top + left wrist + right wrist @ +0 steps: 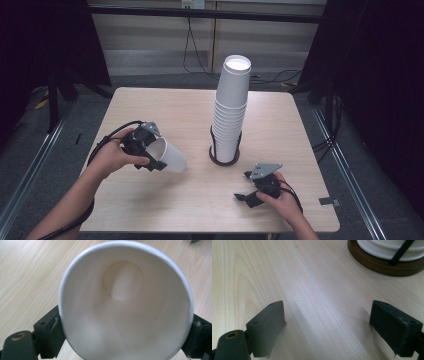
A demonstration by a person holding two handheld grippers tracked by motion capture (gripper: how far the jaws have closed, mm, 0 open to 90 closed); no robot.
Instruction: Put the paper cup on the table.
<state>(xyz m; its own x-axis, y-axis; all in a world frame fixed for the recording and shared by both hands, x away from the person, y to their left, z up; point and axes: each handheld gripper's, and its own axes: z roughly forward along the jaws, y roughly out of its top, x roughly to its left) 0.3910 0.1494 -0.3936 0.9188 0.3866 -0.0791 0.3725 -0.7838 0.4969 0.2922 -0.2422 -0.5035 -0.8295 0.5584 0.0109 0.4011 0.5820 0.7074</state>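
A person's left gripper (150,147) is clamping a single white paper cup (169,156) near its rim, one jaw on each side. The cup is lying tilted, its long axis running forward from the jaws, its base pointing toward the tall cup stack (231,110) in its round holder (223,158) just beyond. The right gripper (248,186) is resting low over the table (165,107) with jaws apart and empty, the holder ahead of it. The left hand is the one carrying the cup.
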